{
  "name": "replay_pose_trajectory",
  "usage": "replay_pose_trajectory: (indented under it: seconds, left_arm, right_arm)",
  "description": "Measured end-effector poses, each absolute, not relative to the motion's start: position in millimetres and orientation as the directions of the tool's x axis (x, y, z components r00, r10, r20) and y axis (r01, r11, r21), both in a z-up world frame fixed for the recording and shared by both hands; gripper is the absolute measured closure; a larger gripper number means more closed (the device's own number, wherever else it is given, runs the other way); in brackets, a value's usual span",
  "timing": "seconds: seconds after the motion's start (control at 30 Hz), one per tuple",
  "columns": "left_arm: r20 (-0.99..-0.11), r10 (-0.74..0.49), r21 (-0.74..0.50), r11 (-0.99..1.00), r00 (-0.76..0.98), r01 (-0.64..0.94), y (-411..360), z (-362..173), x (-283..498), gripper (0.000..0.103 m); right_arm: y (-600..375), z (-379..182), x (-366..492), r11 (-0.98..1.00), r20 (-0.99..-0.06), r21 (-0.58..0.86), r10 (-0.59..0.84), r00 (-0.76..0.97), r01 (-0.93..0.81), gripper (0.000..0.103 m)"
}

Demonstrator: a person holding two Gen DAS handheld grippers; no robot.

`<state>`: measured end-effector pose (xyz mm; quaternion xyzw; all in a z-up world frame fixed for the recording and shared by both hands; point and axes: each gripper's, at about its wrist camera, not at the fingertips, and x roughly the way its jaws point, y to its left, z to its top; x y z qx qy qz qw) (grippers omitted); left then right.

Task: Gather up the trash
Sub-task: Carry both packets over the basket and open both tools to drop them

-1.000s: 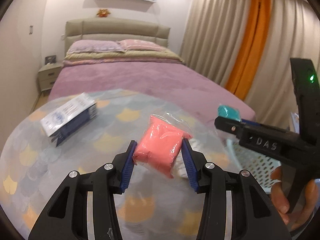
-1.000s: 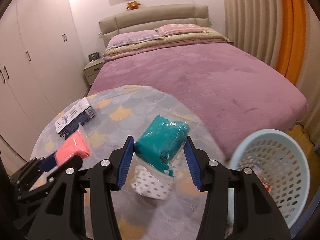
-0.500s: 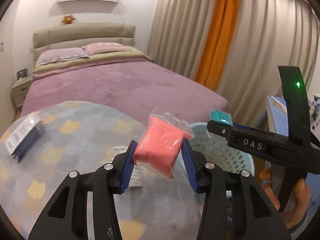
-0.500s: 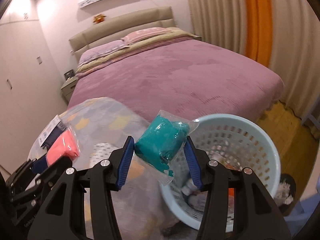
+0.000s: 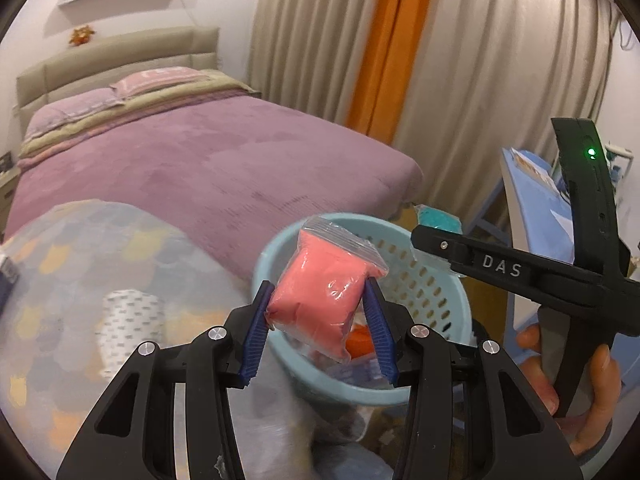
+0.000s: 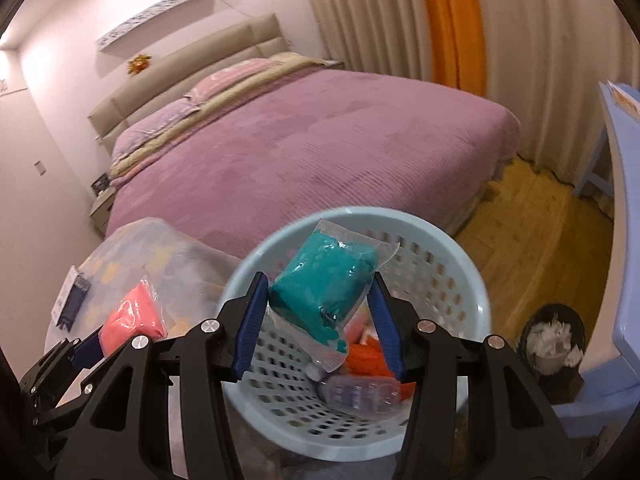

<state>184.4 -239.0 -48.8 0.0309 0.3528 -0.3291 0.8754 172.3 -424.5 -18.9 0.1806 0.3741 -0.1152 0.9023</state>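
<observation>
On my left, the table [image 5: 132,240] with its scalloped cover carries a dotted white packet [image 5: 130,320] and, at its far edge, a dark blue box [image 6: 72,300]. My left claw [image 5: 318,320] is clamped on a pink bag [image 5: 320,292] of soft filling in clear plastic, its blue pads [image 5: 256,332] pressing both sides; the bag hangs above the near rim of the light blue basket [image 5: 448,308], beside the table edge. My right claw [image 6: 320,320] grips a teal bag [image 6: 324,292] the same way, held over the open mouth of the basket, which already holds an orange item [image 6: 364,356] and a clear plastic bottle [image 6: 360,392]. Behind everything lies the bed [image 6: 320,148] with a purple cover. Further right, a small dark bin [image 6: 554,344] with white crumpled paper stands on the wooden floor, just beside a blue chair [image 6: 624,200].
</observation>
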Motion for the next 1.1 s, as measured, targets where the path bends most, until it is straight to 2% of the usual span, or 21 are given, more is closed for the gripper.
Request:
replay_pose_trajectory:
  seconds: [0.23, 0.3, 0.37, 0.4, 0.47, 0.67, 0.9, 1.1]
  left_arm:
    - [-0.707, -0.536, -0.167, 0.761, 0.462, 0.627, -280, -80, 189, 0.058]
    - [-0.72, -0.522, -0.161, 0.768, 0.458, 0.62, -285, -87, 191, 0.054]
    - [-0.717, -0.524, -0.176, 0.774, 0.46, 0.608, -283, -90, 192, 0.039]
    - [-0.712, -0.528, -0.186, 0.778, 0.463, 0.601, -280, -89, 193, 0.037]
    - [-0.704, -0.534, -0.195, 0.778, 0.467, 0.597, -275, -87, 192, 0.035]
    - [-0.683, -0.536, -0.2, 0.791, 0.496, 0.578, -262, -76, 188, 0.034]
    - [-0.658, -0.536, -0.225, 0.81, 0.529, 0.541, -231, -65, 184, 0.034]
    - [-0.634, -0.522, -0.243, 0.834, 0.57, 0.495, -199, -55, 184, 0.034]
  right_arm:
    - [-471, -55, 166, 0.852, -0.777, 0.32, -0.015, 0.63, 0.414, 0.053]
    - [-476, -60, 165, 0.844, -0.781, 0.332, -0.006, 0.625, 0.422, 0.053]
    - [-485, -67, 163, 0.821, -0.782, 0.372, 0.026, 0.623, 0.433, 0.05]
    - [-489, -71, 161, 0.812, -0.782, 0.385, 0.035, 0.622, 0.438, 0.043]
    - [-495, -74, 157, 0.798, -0.779, 0.401, 0.039, 0.626, 0.45, 0.038]
    - [-496, -76, 152, 0.779, -0.759, 0.457, 0.09, 0.645, 0.429, 0.036]
    - [-467, -51, 153, 0.823, -0.735, 0.425, 0.07, 0.674, 0.377, 0.036]
    - [-426, -29, 157, 0.886, -0.715, 0.34, 0.026, 0.698, 0.315, 0.036]
